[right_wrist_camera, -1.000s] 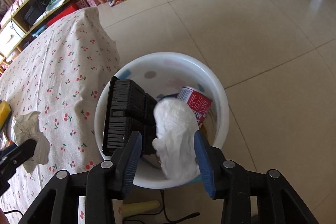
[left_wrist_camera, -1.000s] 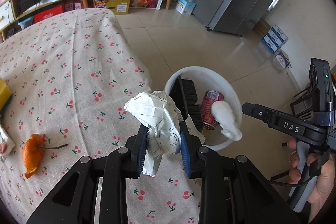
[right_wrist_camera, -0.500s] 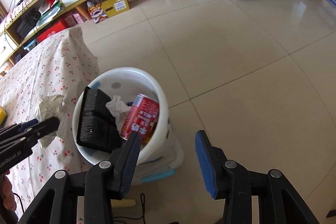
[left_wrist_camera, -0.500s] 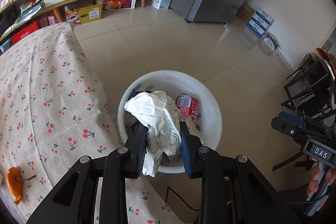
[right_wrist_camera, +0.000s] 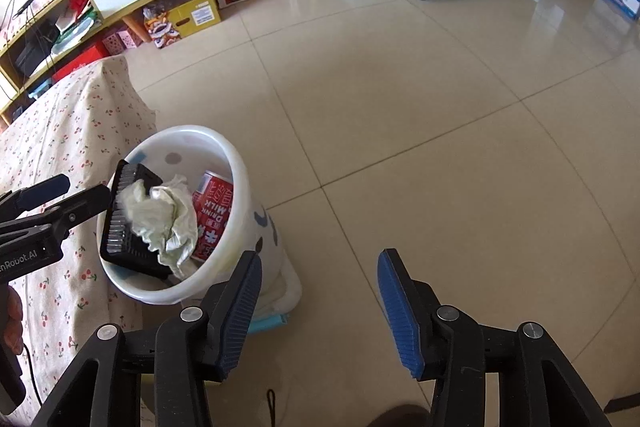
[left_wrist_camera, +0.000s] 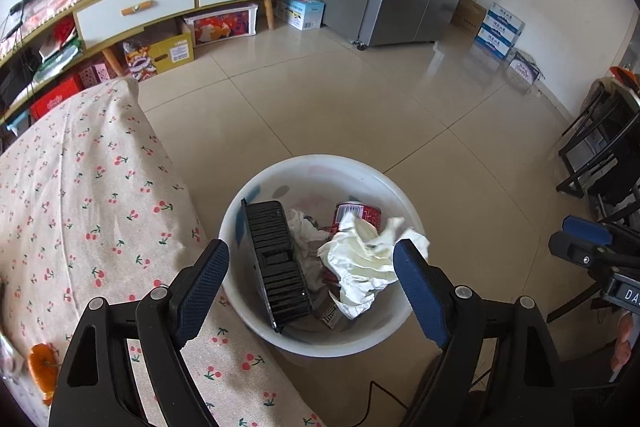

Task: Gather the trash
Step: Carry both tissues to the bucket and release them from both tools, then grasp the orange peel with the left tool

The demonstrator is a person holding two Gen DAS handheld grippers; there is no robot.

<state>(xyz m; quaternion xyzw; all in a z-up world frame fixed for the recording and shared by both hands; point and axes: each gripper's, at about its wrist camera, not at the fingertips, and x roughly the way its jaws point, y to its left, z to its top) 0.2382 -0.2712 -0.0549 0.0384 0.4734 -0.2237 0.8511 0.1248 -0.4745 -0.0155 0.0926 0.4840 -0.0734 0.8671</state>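
Both wads (left_wrist_camera: 362, 263) — now in bin (left_wrist_camera: 256, 195)

Paper (left_wrist_camera: 362, 259), can (left_wrist_camera: 356, 213), tray (left_wrist_camera: 276, 263) in bin (left_wrist_camera: 320, 341); table (left_wrist_camera: 80, 211) seemingly touching its left.

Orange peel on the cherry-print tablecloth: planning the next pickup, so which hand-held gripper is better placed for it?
Left. The left hand-held gripper, opening and empty, hangs at the table edge near the orange peel; the right hand-held gripper hangs over floor.

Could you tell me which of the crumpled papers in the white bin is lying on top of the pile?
The larger cream-white crumpled paper, draped over the red can. The smaller white wad sits lower, beside the black tray.
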